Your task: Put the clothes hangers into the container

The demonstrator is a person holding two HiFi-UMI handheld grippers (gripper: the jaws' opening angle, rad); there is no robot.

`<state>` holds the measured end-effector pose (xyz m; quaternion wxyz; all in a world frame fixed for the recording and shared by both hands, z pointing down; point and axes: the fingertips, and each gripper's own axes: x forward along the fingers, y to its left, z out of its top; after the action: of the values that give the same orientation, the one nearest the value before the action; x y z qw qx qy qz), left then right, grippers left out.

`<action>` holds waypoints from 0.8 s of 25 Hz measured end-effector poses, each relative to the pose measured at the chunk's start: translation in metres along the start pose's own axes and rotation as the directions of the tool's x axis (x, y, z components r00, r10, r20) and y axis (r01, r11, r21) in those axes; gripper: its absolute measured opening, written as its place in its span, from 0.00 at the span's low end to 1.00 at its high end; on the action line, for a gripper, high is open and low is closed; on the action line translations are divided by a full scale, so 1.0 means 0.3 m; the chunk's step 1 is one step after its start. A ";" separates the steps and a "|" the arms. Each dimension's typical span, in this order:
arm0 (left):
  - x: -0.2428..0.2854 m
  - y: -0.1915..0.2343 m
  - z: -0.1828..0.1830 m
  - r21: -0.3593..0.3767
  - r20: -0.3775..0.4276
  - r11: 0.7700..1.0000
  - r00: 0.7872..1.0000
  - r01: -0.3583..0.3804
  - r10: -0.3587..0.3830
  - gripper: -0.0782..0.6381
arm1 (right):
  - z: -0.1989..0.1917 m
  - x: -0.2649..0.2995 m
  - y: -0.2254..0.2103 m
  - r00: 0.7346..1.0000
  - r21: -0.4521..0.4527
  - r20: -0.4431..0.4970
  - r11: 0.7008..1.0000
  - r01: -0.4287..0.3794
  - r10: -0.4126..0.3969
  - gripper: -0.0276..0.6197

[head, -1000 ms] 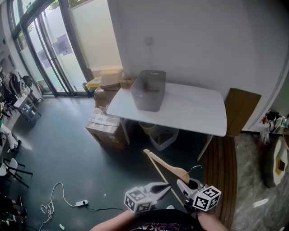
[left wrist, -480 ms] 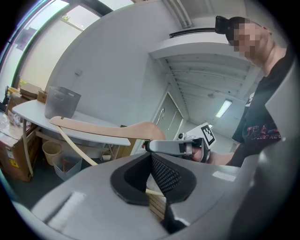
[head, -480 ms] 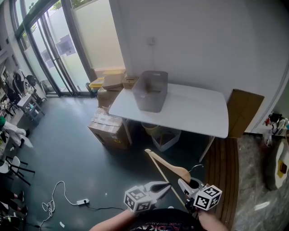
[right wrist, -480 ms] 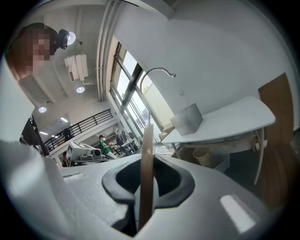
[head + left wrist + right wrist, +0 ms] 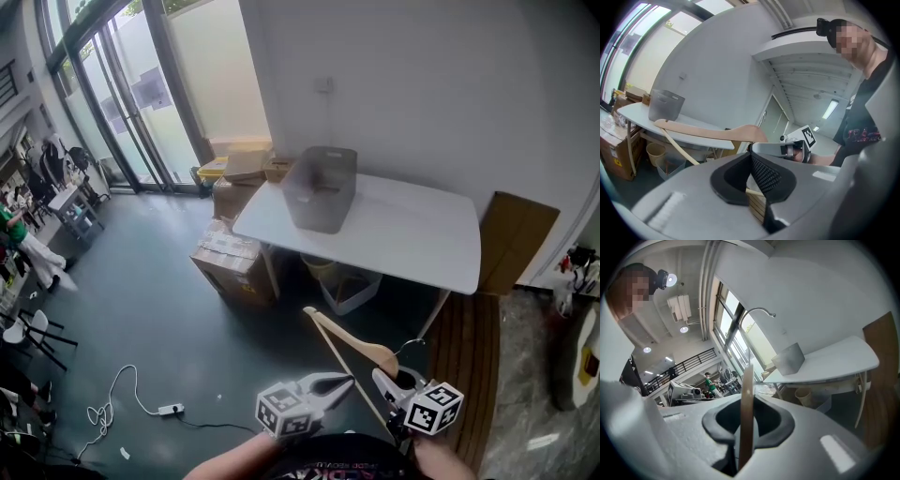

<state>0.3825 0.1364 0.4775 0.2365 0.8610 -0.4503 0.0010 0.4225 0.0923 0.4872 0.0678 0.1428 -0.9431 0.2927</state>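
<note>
Gripping one wooden hanger (image 5: 356, 345): left gripper (image 5: 349, 380) jaws clamp its bar, right gripper (image 5: 378, 378) jaws clamp its shoulder; container (image 5: 322, 187) stands on surface (image 5: 422, 239).

The worktop (image 5: 412, 246) and grey container (image 5: 321, 192) have drifted slightly toward 4 o'clock; a person in green (image 5: 9, 232), perhaps walking, appeared at 9 o'clock.

A white table (image 5: 403, 239) bears one grey container (image 5: 322, 187) (translucent, it seems) near its left end.
</note>
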 end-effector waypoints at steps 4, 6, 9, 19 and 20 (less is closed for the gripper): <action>0.014 0.018 0.003 -0.008 0.007 1.000 1.000 -0.020 0.020 0.12 | 0.003 0.006 -0.037 1.000 0.004 -0.011 1.000 -0.002 0.002 0.13; 0.010 0.047 0.001 -0.016 0.013 0.999 0.999 -0.032 0.032 0.12 | -0.002 0.024 -0.051 1.000 0.007 -0.015 1.000 -0.002 0.002 0.13; 0.002 0.100 0.004 -0.027 0.022 0.999 0.999 -0.045 0.045 0.12 | 0.001 0.059 -0.065 1.000 0.008 -0.015 1.000 -0.002 0.002 0.13; -0.075 0.371 0.059 -0.032 0.052 0.999 0.999 0.004 -0.002 0.12 | 0.026 0.310 -0.070 0.998 -0.019 0.011 0.998 0.060 -0.060 0.13; -0.093 0.408 0.080 -0.028 0.053 0.999 0.999 0.016 -0.014 0.12 | 0.036 0.348 -0.064 0.997 -0.018 0.018 0.997 0.074 -0.073 0.13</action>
<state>0.2660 0.0891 0.5000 0.2370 0.8605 -0.4499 -0.0298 0.3287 0.0472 0.5107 0.0715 0.1792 -0.9405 0.2798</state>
